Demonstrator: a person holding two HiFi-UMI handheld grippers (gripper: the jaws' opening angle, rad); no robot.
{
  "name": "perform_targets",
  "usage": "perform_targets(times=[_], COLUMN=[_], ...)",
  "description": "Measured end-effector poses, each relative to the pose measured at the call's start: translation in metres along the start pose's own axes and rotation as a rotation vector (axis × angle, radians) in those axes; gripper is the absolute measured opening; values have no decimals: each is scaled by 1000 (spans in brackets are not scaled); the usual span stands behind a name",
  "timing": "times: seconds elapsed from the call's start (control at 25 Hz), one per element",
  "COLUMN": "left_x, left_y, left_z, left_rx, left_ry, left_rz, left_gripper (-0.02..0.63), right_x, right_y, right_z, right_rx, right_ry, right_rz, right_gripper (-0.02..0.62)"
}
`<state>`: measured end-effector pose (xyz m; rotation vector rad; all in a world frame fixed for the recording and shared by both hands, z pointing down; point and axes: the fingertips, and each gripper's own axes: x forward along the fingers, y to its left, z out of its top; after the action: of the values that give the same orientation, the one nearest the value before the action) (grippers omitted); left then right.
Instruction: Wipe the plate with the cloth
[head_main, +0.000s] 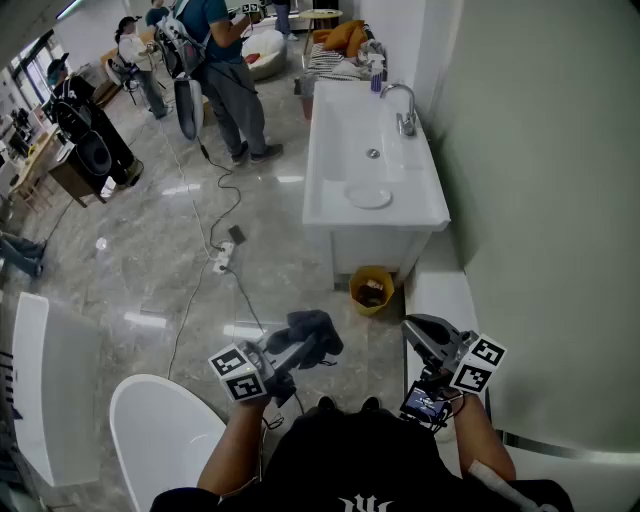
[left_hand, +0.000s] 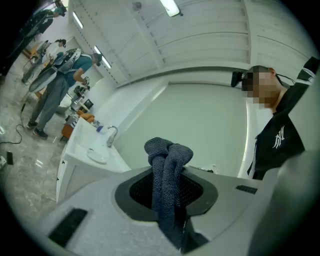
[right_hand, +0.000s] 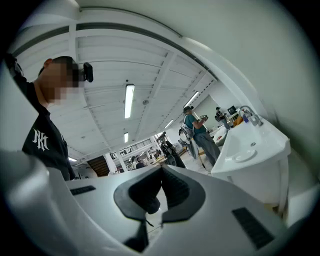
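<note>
Grey cloth (left_hand: 167, 172) hangs clamped in my left gripper (head_main: 287, 357); my right gripper (right_hand: 161, 192) is closed, empty; plate (head_main: 369, 197) lies in the sink (head_main: 322, 150).

White interlocked "NY" monogram (left_hand: 278, 137) on the chest of the person's black shirt (left_hand: 292, 150), same monogram in the right gripper view, white emblem (head_main: 362, 503) on the shirt in the head view, cut off, unreadable

Person in a black shirt (head_main: 360, 450) with a white chest logo (left_hand: 277, 137). The left tongs (head_main: 300, 352) and right tongs (head_main: 418, 328) are pale grey with black ribbed pads (right_hand: 175, 190); each bears a black-and-white marker cube (head_main: 238, 373).
</note>
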<state>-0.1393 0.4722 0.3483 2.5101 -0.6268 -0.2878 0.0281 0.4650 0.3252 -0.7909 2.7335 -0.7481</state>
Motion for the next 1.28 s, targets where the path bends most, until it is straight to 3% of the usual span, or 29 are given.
perform_targets(times=[1.0,1.28], left_x=[-10,-1], left_y=[65,87], left_z=[32,35], left_rx=[-31,-50], left_ry=[-5,2], left_rz=[-71,-102], left_gripper=[64,64], right_x=[51,58], right_y=[-18,-39], right_z=[12,10], right_rx=[-18,-1], right_ry=[-41,-33], right_rz=[-117,-216], right_gripper=[5,5])
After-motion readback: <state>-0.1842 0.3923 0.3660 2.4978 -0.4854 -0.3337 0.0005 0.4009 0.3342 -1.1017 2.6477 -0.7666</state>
